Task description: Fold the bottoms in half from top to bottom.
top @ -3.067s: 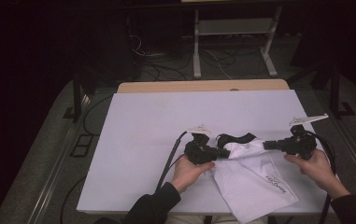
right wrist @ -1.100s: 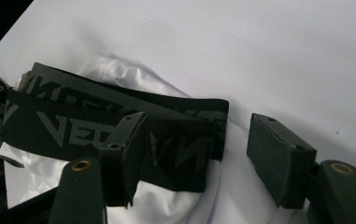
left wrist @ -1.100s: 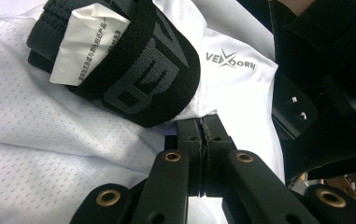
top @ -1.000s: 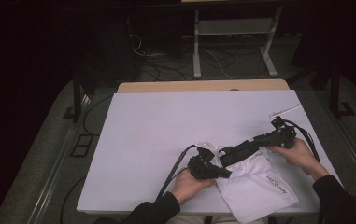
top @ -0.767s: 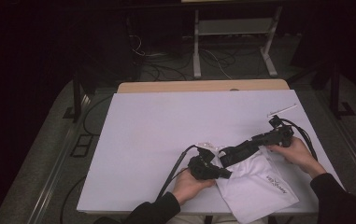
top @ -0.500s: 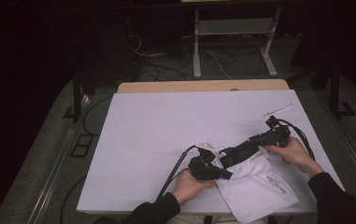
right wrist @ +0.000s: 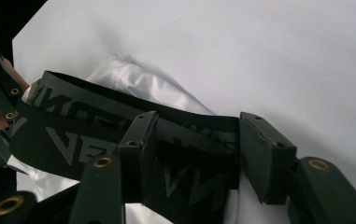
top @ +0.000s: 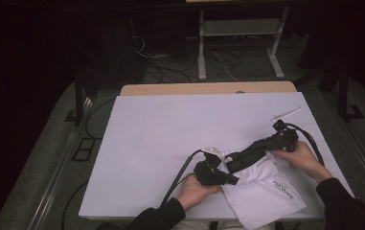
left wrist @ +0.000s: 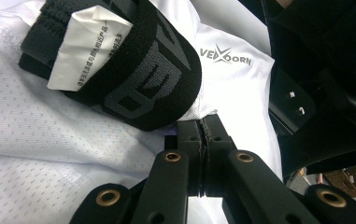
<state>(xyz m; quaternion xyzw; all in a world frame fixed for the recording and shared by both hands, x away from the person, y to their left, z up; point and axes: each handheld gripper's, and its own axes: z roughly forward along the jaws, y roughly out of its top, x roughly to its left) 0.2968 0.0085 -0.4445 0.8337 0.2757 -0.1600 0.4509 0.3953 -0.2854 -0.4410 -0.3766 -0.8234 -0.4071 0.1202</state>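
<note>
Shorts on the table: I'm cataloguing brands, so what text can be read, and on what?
"VEXBORN", roughly as it reads: white shorts, by a logo.
Large grey letters, cut off: black waistband.
Small print, too small to read: white tag.

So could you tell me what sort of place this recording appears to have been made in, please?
Probably a lab or studio set up for recording, not a home. A plain white table stands in a dark room, loose cables run across the floor behind it, and a bare metal stand sits at the back.
</note>
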